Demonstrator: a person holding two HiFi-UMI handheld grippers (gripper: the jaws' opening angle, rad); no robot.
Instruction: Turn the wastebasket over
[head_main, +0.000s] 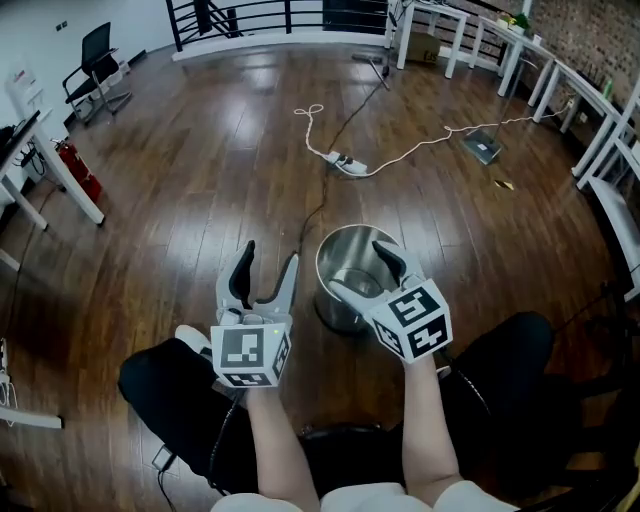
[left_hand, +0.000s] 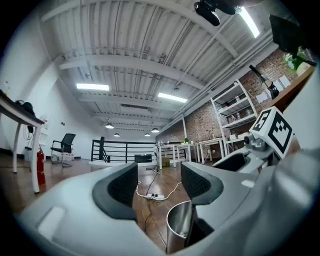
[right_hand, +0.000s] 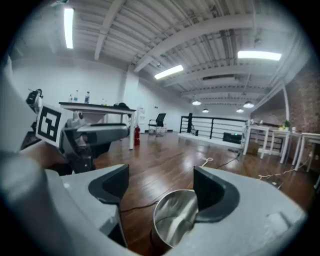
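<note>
The wastebasket (head_main: 343, 256) is a shiny metal bucket standing upright on the wooden floor, mouth up, with nothing inside. My right gripper (head_main: 360, 268) hovers open over its rim, one finger above the far side and one above the near side, tilted slightly down. In the right gripper view the wastebasket (right_hand: 172, 221) lies below the open right gripper (right_hand: 161, 189), untouched. My left gripper (head_main: 268, 264) is open and held level just left of the bucket. In the left gripper view, nothing sits between the fingers of the left gripper (left_hand: 160, 186), and the wastebasket (left_hand: 179, 226) shows low and right.
A white power strip (head_main: 348, 163) with white and black cables lies on the floor beyond the bucket. An office chair (head_main: 96, 60) and a red fire extinguisher (head_main: 76, 168) stand far left, white tables (head_main: 560, 80) along the right. The person's dark-clad legs flank the bucket.
</note>
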